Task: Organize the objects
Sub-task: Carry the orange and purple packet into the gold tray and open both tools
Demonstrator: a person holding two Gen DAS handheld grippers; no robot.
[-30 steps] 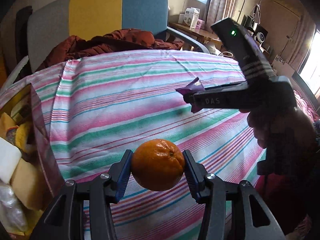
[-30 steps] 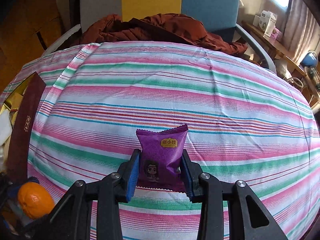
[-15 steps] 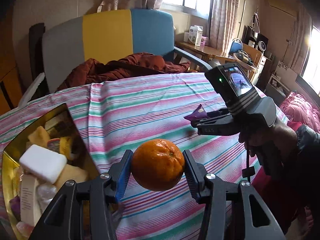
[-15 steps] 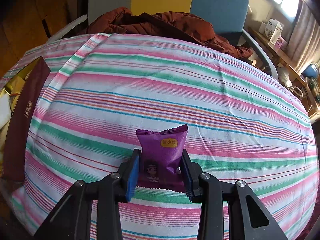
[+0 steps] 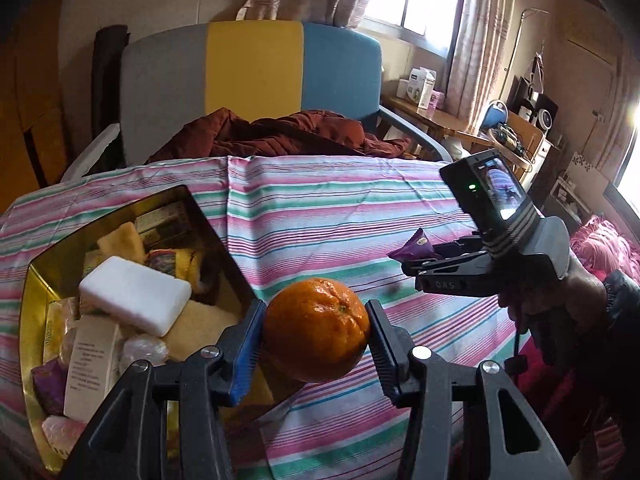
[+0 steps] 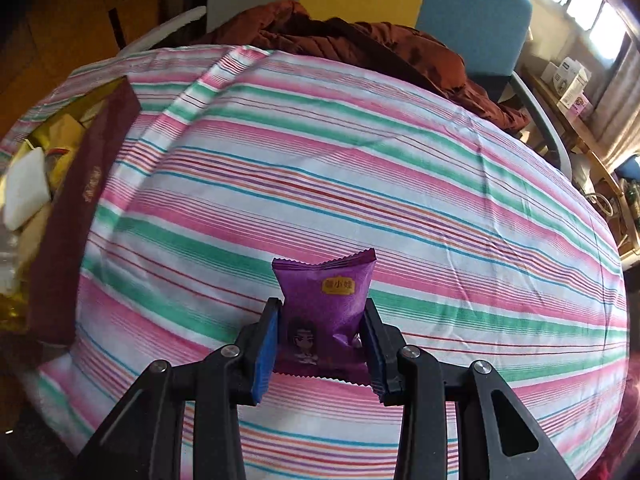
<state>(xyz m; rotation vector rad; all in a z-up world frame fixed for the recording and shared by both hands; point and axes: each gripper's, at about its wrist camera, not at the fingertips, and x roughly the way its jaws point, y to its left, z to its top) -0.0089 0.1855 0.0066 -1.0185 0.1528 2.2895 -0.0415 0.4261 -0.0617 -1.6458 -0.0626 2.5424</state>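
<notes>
**Two tools, both full**

I see my left tool (image 5: 316, 330) squeezing a round orange (image 5: 316, 330) between its two pads; the orange hangs in the air, just beside the near corner of a gold box (image 5: 30, 292); the box sits on the striped surface (image 5: 320, 208) and holds a white bar (image 5: 135, 295) and other small packs; my right tool (image 6: 322, 338) is pinched tight on a purple snack packet (image 6: 326, 312); the packet stands upright over the stripes, well apart from the box on the left; a hand (image 5: 560, 300) holds that tool; a chair (image 5: 256, 68) with a red-brown jacket (image 5: 280, 134) on it waits behind.
</notes>
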